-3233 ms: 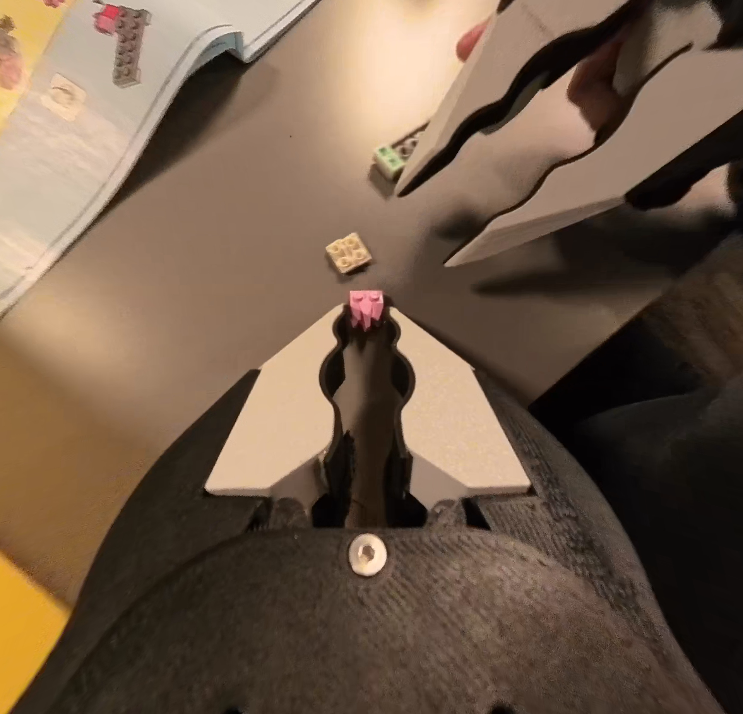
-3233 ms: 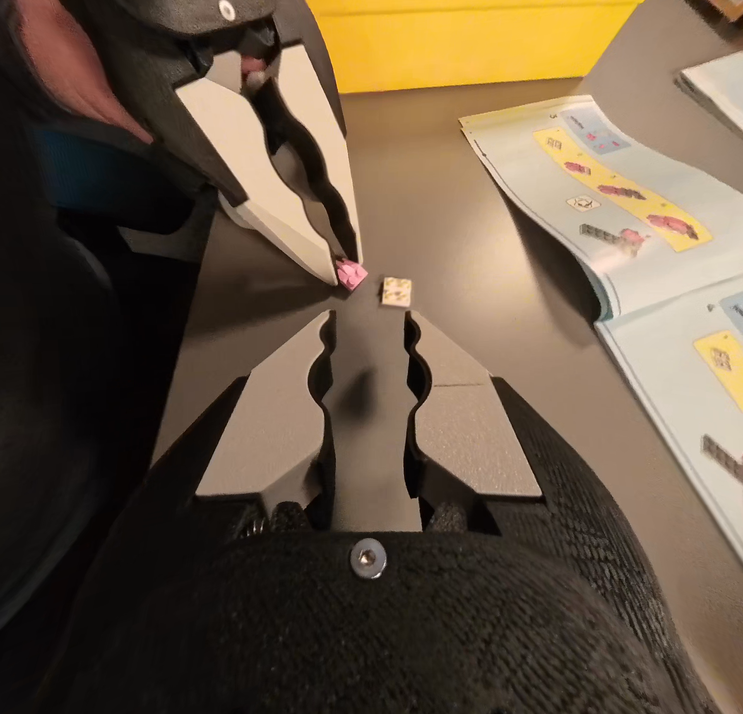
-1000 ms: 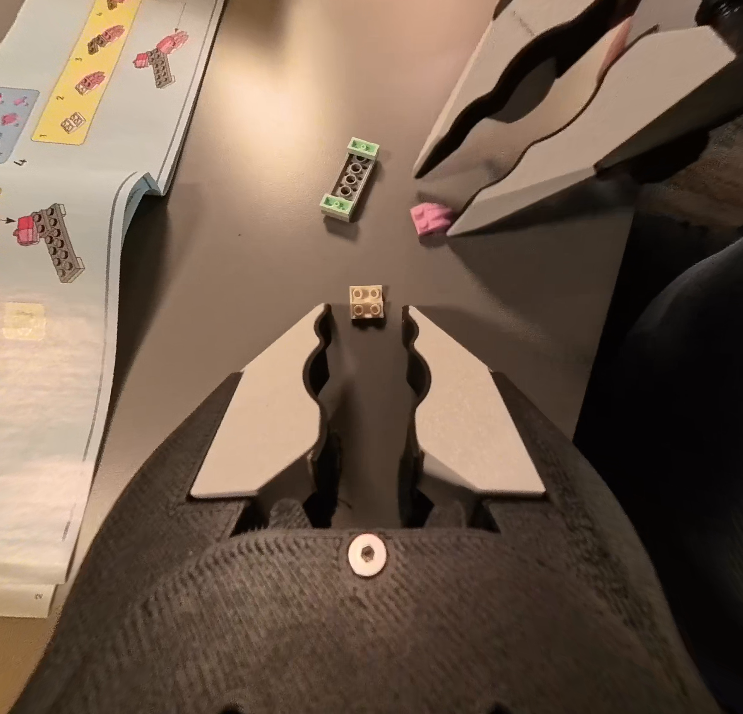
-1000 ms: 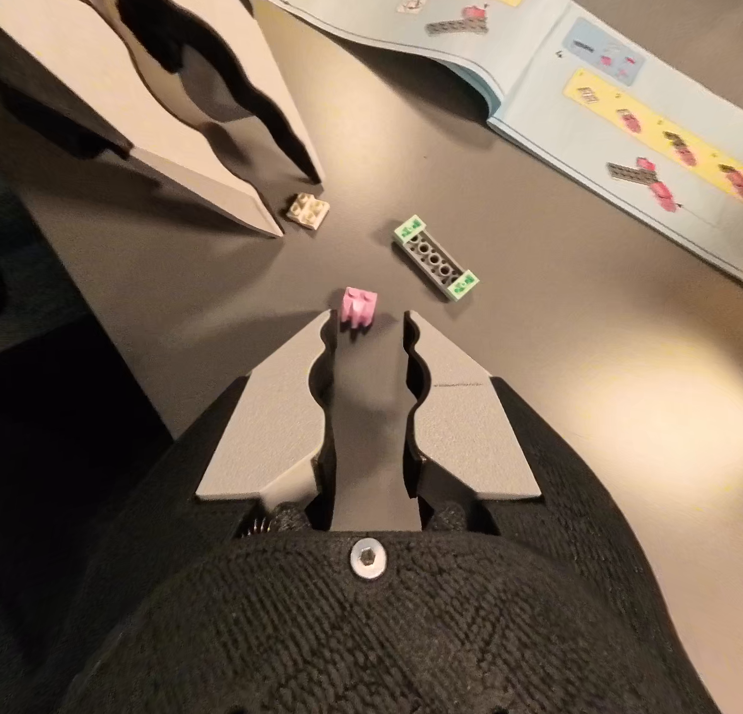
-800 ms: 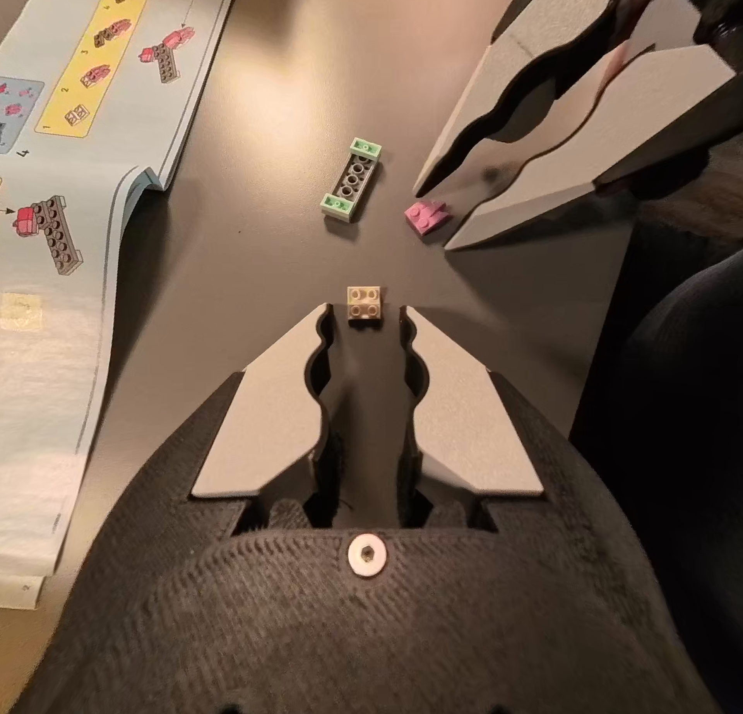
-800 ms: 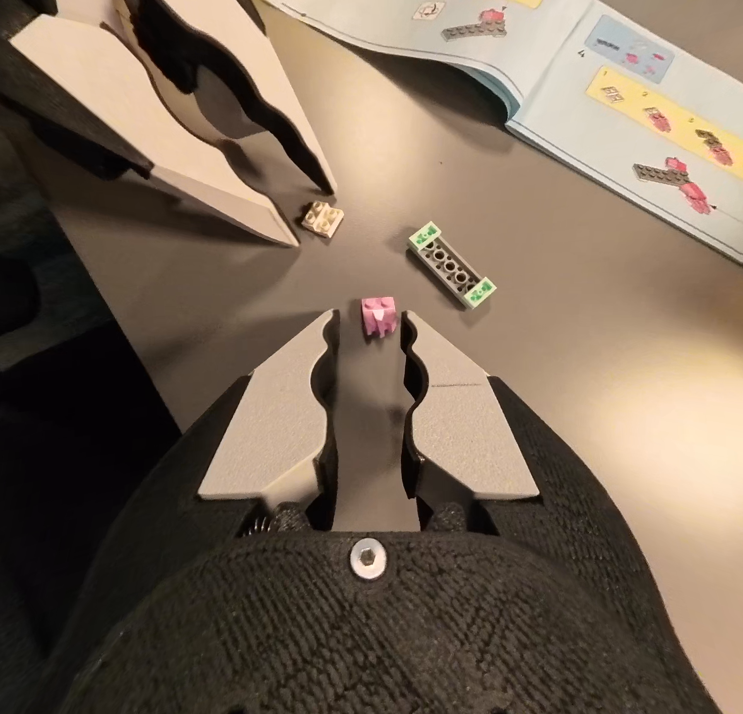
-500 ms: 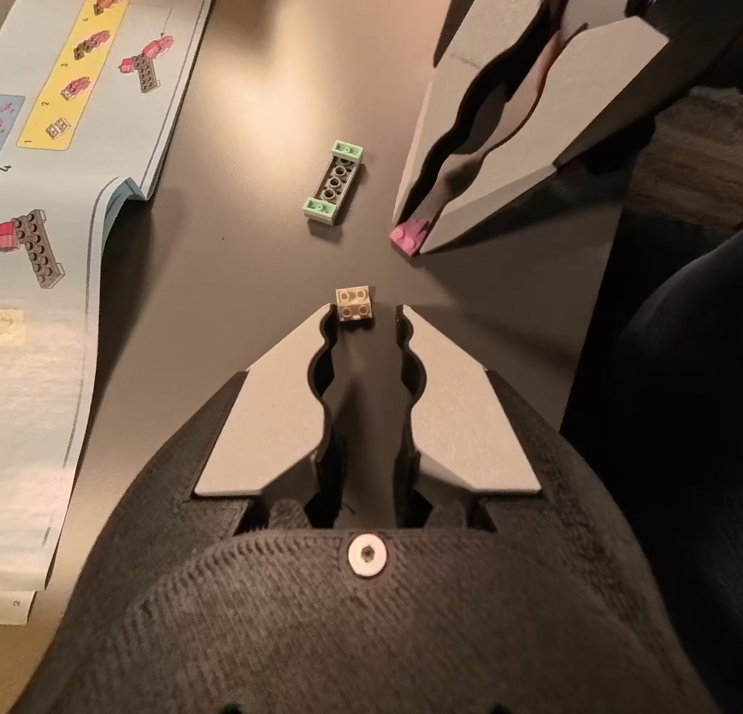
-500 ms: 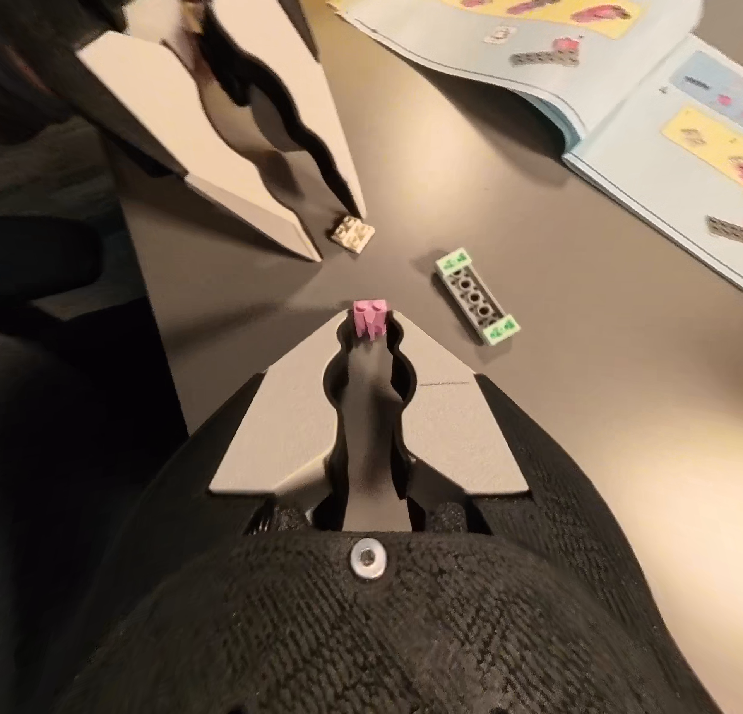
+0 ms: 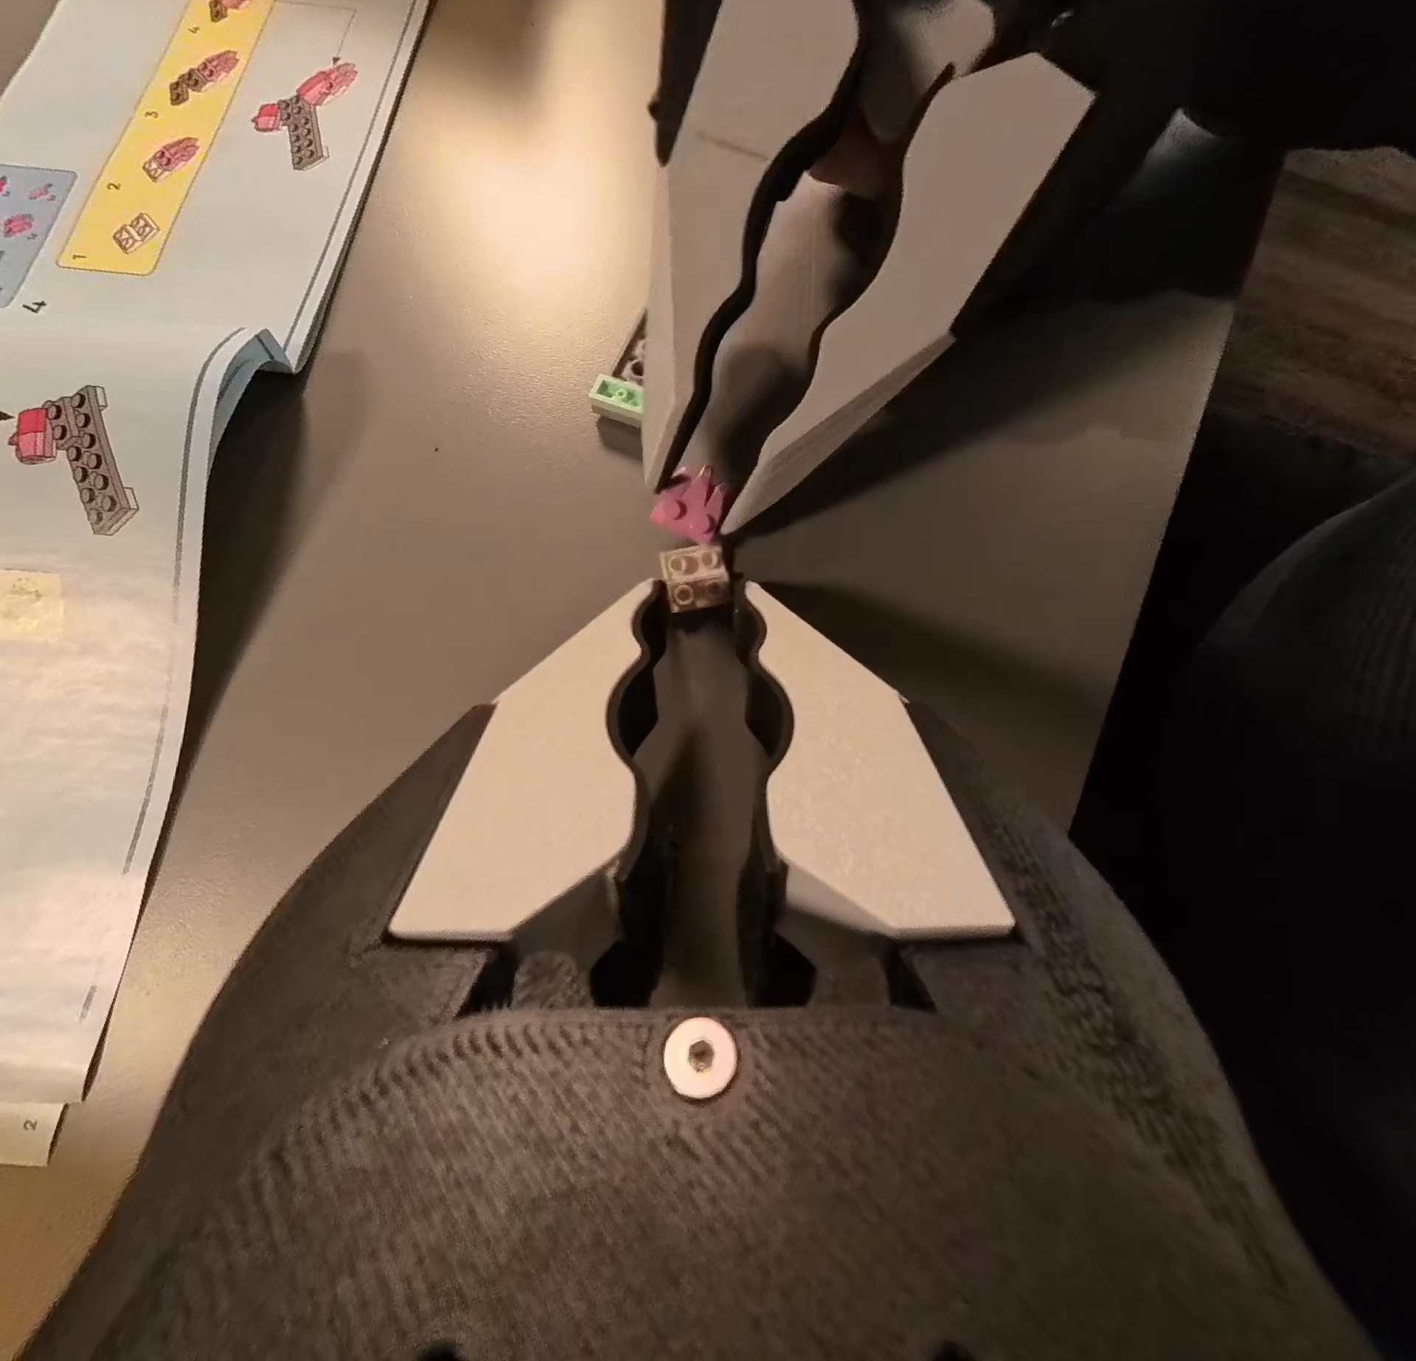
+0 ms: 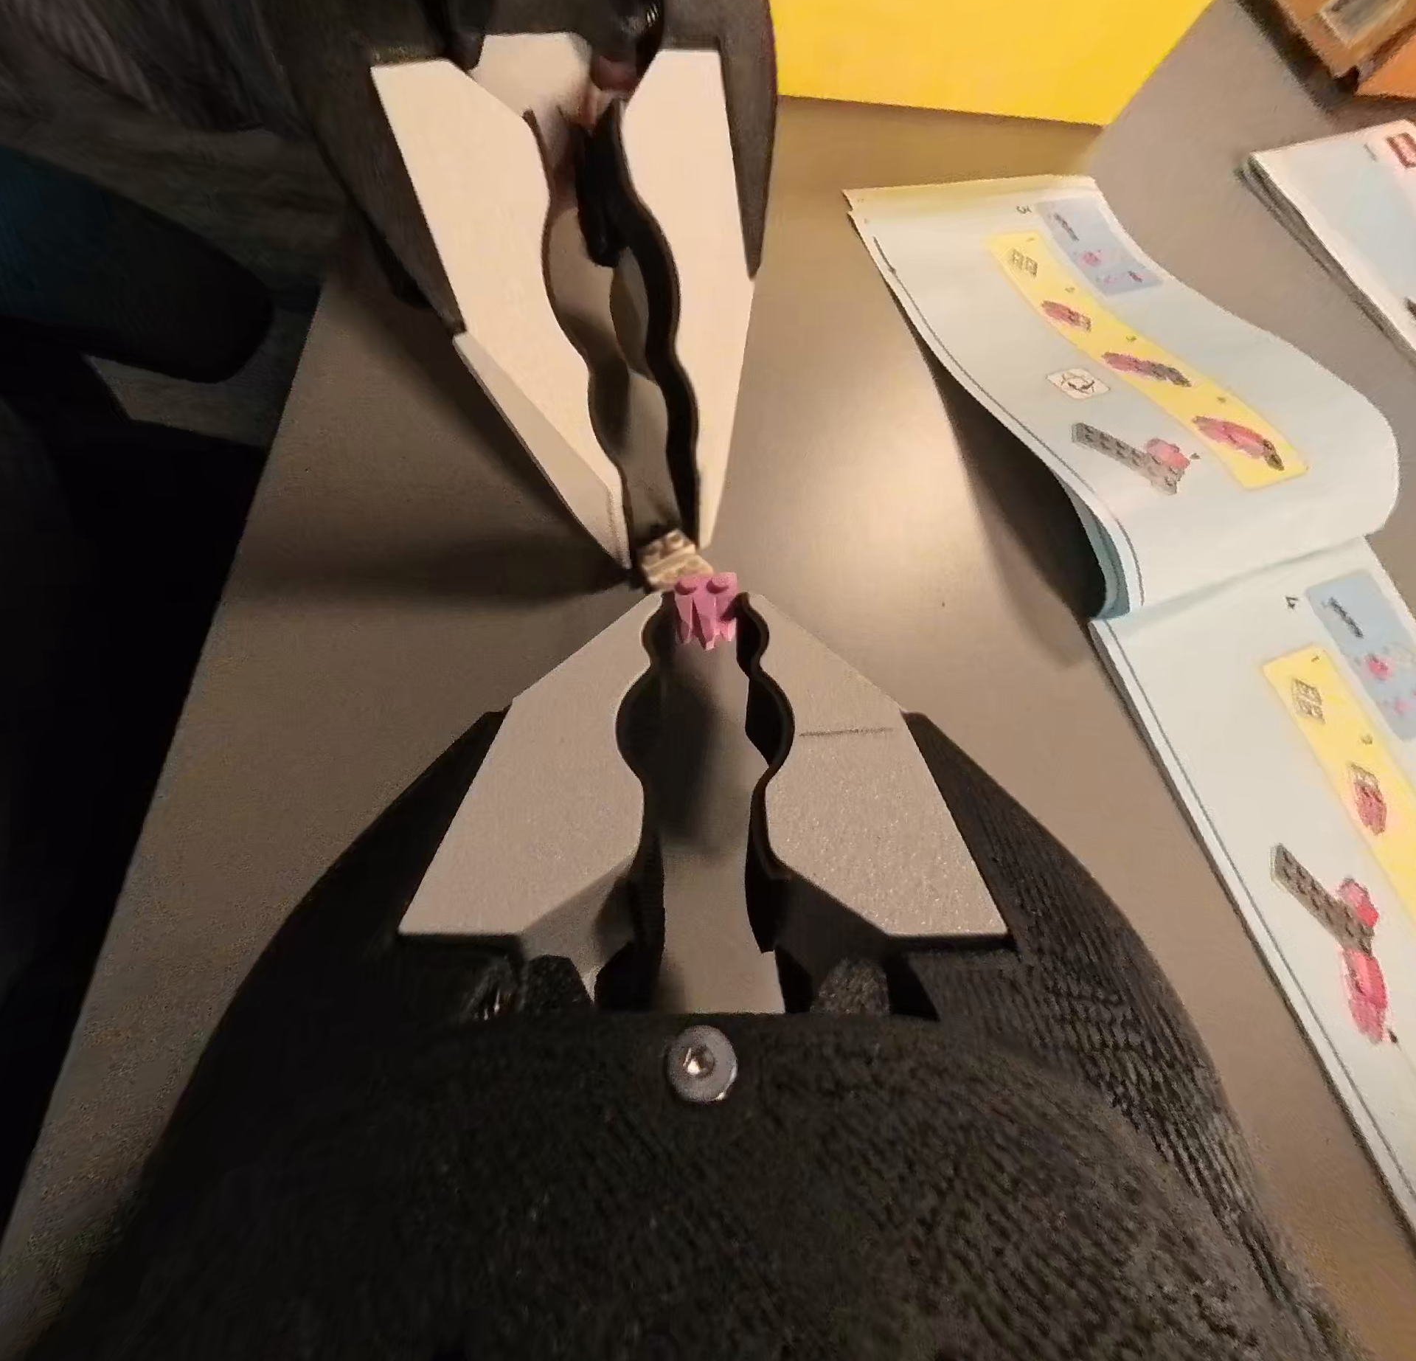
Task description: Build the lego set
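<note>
Beyond right jaws, green-tipped brick (image 9: 615, 395), left view

I am seeing bare dark surface (image 9: 490, 266) lying open between the two claws and the open booklet (image 9: 115, 374), which is blocking the left side in my left view. My right claw (image 9: 693, 508), pinching a pink brick (image 9: 687, 510), is crowding my left claw (image 9: 693, 596) and its tan brick (image 9: 692, 582). A grey-green brick (image 9: 617, 397) is lying just behind. A yellow box (image 10: 958, 29) is closing the far end.
</note>
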A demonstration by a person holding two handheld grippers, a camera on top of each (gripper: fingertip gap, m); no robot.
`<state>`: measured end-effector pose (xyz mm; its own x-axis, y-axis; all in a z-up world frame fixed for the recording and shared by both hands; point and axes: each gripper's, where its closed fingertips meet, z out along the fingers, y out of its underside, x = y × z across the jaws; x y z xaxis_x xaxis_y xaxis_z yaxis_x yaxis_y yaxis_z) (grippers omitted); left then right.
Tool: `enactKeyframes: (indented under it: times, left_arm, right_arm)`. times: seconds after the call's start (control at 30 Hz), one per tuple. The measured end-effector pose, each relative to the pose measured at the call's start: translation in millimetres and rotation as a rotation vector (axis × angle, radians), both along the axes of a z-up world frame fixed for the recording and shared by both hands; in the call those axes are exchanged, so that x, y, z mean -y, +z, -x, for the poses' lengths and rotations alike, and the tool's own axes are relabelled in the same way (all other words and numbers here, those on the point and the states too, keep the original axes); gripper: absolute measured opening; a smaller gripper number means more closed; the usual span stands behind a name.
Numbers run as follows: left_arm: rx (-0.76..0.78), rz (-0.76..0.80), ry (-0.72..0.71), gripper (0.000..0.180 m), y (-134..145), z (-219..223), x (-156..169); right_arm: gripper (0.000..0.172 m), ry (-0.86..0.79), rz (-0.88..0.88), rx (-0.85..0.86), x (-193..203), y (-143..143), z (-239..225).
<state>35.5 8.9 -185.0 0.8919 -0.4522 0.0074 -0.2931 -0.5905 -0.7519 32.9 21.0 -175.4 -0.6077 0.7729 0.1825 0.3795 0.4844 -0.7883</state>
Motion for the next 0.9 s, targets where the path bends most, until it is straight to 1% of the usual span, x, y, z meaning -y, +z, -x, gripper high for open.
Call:
enactKeyframes:
  times: [0.2, 0.47, 0.73, 0.9]
  left_arm:
    - [0.011, 0.005, -0.014, 0.016, 0, 0, 0]
    - [0.01, 0.004, -0.053, 0.016, 0, -1, 0]
    - [-0.007, -0.005, -0.135, 0.015, 0, -4, 2]
    - [0.001, 0.008, -0.145, 0.015, 0, -5, 2]
  right_arm:
    - [0.013, 0.111, 0.05, 0.051, 8, -1, -3]
    - [0.014, 0.174, 0.073, 0.09, 10, -2, -3]
    - [0.014, 0.248, -0.014, 0.145, 12, -2, -3]
    - [0.014, 0.271, -0.044, 0.209, 13, -3, -5]
